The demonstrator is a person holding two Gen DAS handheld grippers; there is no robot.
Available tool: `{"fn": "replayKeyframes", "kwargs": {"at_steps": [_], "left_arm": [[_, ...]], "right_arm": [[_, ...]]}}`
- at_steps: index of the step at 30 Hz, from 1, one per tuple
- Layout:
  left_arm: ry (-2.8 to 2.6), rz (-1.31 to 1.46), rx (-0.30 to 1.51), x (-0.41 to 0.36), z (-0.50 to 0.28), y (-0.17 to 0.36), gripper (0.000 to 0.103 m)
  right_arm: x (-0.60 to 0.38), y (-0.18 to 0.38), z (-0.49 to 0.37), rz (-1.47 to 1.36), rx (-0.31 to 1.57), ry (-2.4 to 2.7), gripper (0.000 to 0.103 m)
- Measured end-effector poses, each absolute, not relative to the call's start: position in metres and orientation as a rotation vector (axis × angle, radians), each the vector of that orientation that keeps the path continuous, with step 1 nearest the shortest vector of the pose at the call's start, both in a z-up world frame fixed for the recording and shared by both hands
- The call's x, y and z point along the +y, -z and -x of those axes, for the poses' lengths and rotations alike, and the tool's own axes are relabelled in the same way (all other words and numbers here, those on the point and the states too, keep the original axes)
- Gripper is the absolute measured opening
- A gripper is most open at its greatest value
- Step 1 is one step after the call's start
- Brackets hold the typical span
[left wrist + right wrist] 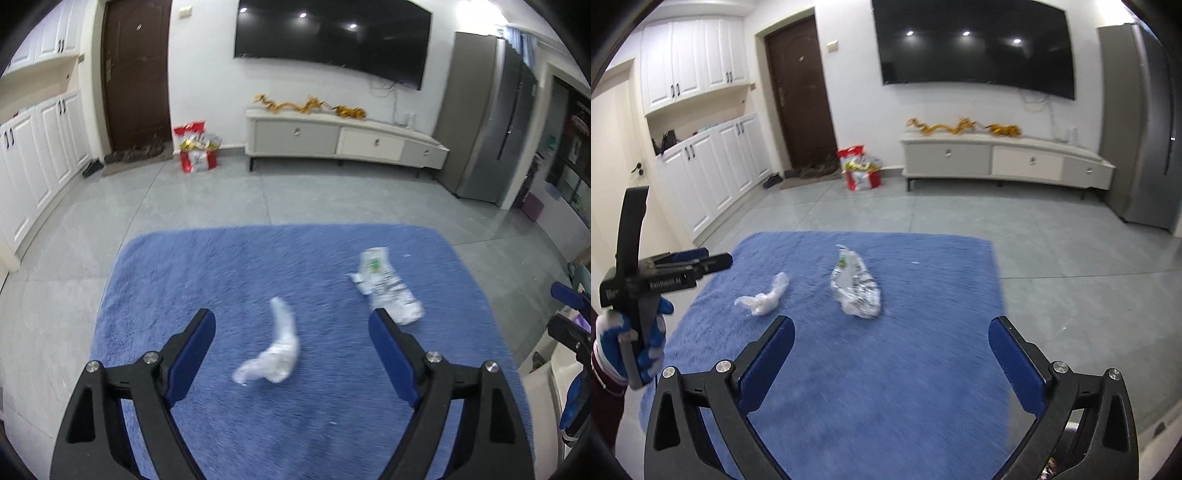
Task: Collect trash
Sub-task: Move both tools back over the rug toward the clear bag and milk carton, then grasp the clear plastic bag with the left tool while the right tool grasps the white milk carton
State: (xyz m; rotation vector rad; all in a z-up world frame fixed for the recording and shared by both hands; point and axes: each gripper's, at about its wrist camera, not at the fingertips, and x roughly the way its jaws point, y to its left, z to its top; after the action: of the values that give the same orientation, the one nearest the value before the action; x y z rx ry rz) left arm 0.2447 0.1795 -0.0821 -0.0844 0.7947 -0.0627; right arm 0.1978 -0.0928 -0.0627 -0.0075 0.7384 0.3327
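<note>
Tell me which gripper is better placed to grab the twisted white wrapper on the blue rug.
Left. The left gripper is open with the twisted white wrapper lying between its fingers. The right gripper, also open, sits farther off, nearer the crumpled plastic bag.

Brightness: both views evenly lit, indoor white light, no dim corners inside the lens circle.
Light source: ceiling spots, seen as three bright dots mirrored in the television far ahead of the fingers.
Glare: soft sheen on the floor tiles and on the refrigerator door.
Shadows: faint and short under the crumpled wrapper.
Blur: motion smear streaks the blue rug between and ahead of the fingers; background sharper.
Distortion: strong fisheye bending of walls and cabinets; black vignette at the corners.
</note>
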Motion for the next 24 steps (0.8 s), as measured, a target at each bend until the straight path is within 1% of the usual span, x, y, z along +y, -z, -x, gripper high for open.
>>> {"fn": "replayKeyframes", "kwargs": {"at_steps": [8,15,16,17,18,19,20,21,22,23,24], "left_arm": [[0.073,0.124,0.887,0.192,-0.282,0.139,0.085],[0.075,0.106,0.927,0.184,-0.295,0.167,0.083],[0.074,0.107,0.931,0.183,-0.296,0.17,0.081],[0.073,0.11,0.94,0.183,-0.296,0.173,0.074],[0.077,0.115,0.952,0.183,-0.298,0.177,0.066],[0.079,0.119,0.963,0.183,-0.299,0.18,0.063],[0.08,0.125,0.977,0.182,-0.301,0.184,0.057],[0.071,0.122,0.978,0.182,-0.3,0.187,0.055],[0.064,0.115,0.97,0.181,-0.299,0.187,0.054],[0.064,0.115,0.966,0.181,-0.297,0.187,0.047],[0.063,0.117,0.965,0.18,-0.295,0.187,0.037]], "right_arm": [[-0.023,0.115,-0.274,0.011,0.829,-0.406,0.103],[0.016,0.16,-0.314,0.046,0.891,-0.412,0.102],[0.018,0.164,-0.316,0.057,0.896,-0.404,0.099],[0.019,0.166,-0.319,0.062,0.901,-0.402,0.096],[0.019,0.167,-0.32,0.063,0.906,-0.4,0.091],[0.02,0.172,-0.323,0.067,0.92,-0.393,0.086],[0.019,0.175,-0.324,0.072,0.932,-0.386,0.083],[0.018,0.178,-0.326,0.077,0.942,-0.377,0.077],[0.017,0.18,-0.326,0.078,0.947,-0.372,0.066],[0.016,0.181,-0.326,0.076,0.948,-0.368,0.059],[0.014,0.182,-0.325,0.068,0.95,-0.37,0.053]]}}
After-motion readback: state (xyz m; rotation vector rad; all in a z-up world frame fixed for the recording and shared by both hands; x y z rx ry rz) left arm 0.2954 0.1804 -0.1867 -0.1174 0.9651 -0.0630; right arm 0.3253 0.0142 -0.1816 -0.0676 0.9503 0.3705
